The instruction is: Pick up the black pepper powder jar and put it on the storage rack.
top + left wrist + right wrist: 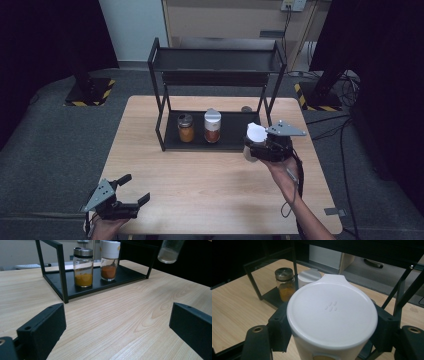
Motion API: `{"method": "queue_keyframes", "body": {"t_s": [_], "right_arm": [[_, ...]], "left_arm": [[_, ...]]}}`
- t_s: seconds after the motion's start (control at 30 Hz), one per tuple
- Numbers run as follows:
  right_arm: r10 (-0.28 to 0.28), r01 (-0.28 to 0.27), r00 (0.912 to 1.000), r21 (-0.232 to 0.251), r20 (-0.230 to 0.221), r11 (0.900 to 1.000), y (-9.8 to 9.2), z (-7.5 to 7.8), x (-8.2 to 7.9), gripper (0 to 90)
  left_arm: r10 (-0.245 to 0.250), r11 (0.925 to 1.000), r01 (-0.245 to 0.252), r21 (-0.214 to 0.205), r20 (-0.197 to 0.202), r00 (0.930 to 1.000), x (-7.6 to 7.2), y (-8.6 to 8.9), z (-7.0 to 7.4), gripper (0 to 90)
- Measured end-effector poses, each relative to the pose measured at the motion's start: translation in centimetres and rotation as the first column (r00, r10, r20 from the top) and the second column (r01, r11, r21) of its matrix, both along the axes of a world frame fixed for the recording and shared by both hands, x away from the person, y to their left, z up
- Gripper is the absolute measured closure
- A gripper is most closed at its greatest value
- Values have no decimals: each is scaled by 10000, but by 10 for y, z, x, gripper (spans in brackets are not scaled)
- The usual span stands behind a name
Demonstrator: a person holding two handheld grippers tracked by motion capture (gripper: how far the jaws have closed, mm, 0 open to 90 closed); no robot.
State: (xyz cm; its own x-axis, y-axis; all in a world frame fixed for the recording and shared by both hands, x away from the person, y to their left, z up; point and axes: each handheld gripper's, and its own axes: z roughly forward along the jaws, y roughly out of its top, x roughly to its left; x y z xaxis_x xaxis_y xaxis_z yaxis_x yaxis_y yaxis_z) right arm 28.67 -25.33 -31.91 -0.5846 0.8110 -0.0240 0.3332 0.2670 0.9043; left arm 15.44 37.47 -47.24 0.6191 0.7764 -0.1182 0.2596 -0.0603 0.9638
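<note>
**Sam:** What's going on at the table [200, 195]?

**Mia:** There's a black rack [216, 60] at the back. Two jars already stand on its bottom shelf [230, 142]. One has yellow powder and a shiny lid [186, 128]. The other has orange powder and a white lid [212, 126]. They stand side by side, close together.

**Sam:** And the right gripper [257, 145]?

**Mia:** It's holding a third jar with a white lid [332, 315]. The jaws press on the jar's two sides, just under the lid. It's up in the air, just in front of the rack, near the right end of the shelf.

**Sam:** What's inside it?

**Mia:** I can't tell much. From the left gripper view its bottom [170, 251] looks pale and nearly clear.

**Sam:** What about the left gripper [131, 192]?

**Mia:** It's down at the near left corner of the table, far from the rack. Its jaws are wide apart with nothing between them.

**Sam:** So how far along is this?

**Mia:** Nobody told us the job, so I'm guessing. It looks like jars get lined up on the shelf. Two are in place. I think the third is going in next. There's bare shelf to the right of the orange jar.

**Sam:** What's left to do?

**Mia:** Put the jar under the top shelf [215, 59], set it down standing up, and let go. I see no other jars waiting on the table.
</note>
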Motion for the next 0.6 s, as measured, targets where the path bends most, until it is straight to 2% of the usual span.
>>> {"method": "queue_keyframes", "body": {"t_s": [0.17, 0.6], "right_arm": [[-133, 135, 9999, 185, -64, 9997, 9, 3, 15, 309], [-525, 525, 9986, -1, -26, 9986, 27, 7, 50, 309]], "left_arm": [[-5, 10000, 5, -2, 1, 10000, 0, 0, 0, 0], [-9, 10000, 9, -10, -12, 10000, 0, 0, 0, 0]]}}
